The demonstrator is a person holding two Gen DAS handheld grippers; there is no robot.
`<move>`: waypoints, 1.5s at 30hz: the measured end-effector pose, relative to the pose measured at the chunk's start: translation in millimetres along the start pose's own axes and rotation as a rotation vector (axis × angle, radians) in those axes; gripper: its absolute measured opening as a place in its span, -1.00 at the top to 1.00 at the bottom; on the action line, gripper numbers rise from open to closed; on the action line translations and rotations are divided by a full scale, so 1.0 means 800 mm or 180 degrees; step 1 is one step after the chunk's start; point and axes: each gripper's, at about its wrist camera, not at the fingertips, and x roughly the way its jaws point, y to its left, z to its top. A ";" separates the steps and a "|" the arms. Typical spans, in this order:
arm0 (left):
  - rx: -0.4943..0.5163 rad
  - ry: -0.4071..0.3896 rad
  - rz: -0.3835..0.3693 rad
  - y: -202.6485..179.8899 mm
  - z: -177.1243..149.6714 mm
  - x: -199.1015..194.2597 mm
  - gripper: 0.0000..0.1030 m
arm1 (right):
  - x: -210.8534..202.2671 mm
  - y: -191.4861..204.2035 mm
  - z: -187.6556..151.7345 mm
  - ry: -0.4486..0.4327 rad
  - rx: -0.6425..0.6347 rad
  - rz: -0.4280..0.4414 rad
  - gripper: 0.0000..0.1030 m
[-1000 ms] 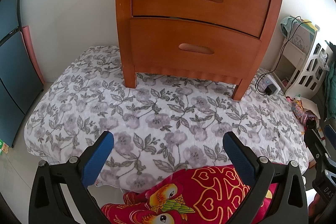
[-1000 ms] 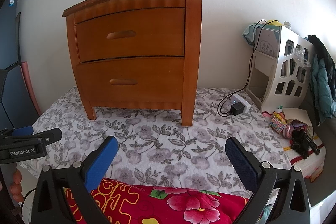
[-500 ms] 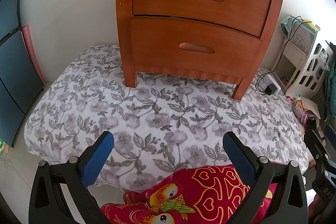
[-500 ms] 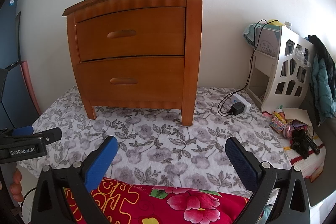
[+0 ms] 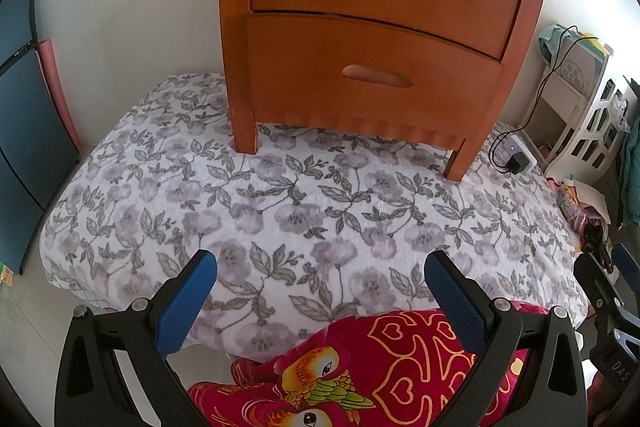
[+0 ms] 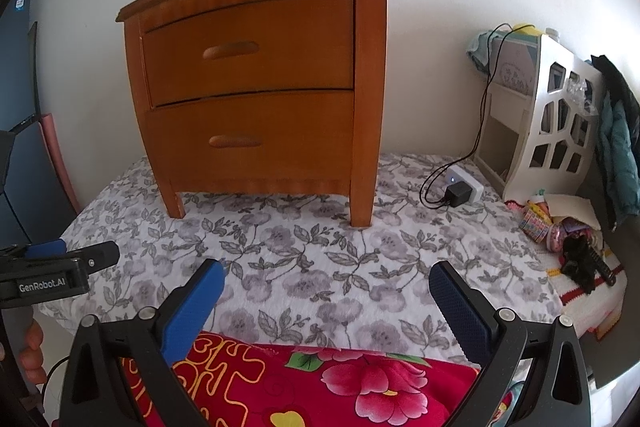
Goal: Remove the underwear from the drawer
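- Left claw (image 5: 320, 277) and right claw (image 6: 326, 277) wide, empty, hovering over quilt (image 5: 304, 211).
- Underwear unseen, presumably inside shut drawers (image 6: 248, 75) ahead, above.
- Could slip off shallow handle (image 6: 231, 49) or drag nightstand (image 5: 236, 67) across soft bedding.

I see an orange-brown wooden nightstand (image 6: 256, 83) with two plain drawer fronts, standing on a white bedspread (image 5: 320, 211) printed with grey-lilac flowers and grey leaves. Nearest me lies a red blanket (image 6: 320, 383) patterned with yellow outlines, pink blossoms and, in the left wrist view, yellow-green parrots. Both claws, left (image 5: 320, 291) and right (image 6: 326, 291), have blue textured pads on black frames; the openwork shelf unit (image 6: 552, 123) is white.
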 end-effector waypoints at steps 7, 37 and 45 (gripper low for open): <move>-0.0105 0.0058 -0.0177 0.019 0.021 0.023 -1.00 | 0.017 -0.006 0.003 0.0045 0.0010 0.0064 -1.00; 0.0045 -0.0412 -0.0960 0.116 0.288 0.177 -1.00 | 0.271 -0.035 0.189 0.0056 -0.0484 0.0785 -1.00; 0.0285 -0.0278 -0.1028 0.101 0.303 0.189 -1.00 | 0.284 -0.027 0.209 0.0063 -0.0630 0.0927 -1.00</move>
